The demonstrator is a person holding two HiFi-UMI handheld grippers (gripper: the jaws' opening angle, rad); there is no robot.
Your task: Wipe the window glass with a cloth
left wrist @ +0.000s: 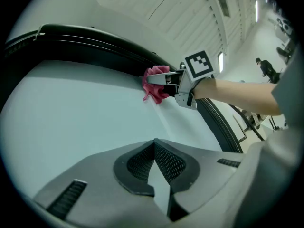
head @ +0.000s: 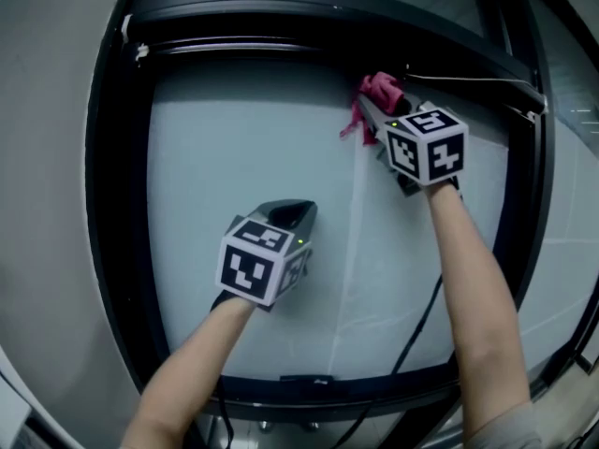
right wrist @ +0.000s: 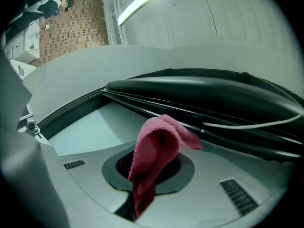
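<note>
The window glass [head: 253,148] is a pale pane in a black frame [head: 112,204]. A pink cloth [head: 377,93] sits bunched against its upper right part, near the top rail, with my right gripper [head: 374,110] shut on it. From the right gripper view the cloth [right wrist: 154,160] droops out between the closed jaws. My left gripper [head: 298,215] hovers over the middle of the pane, lower left of the cloth, shut with nothing between its jaws [left wrist: 154,148]. The left gripper view shows the cloth [left wrist: 156,83] and the right gripper [left wrist: 164,82] ahead.
A thin white cord [right wrist: 247,122] runs along the black top rail [right wrist: 199,91]. A dark cable [head: 421,321] hangs from my right arm across the lower pane. A vertical seam [head: 354,241] divides the glass. People stand far off on a tiled floor [right wrist: 71,27].
</note>
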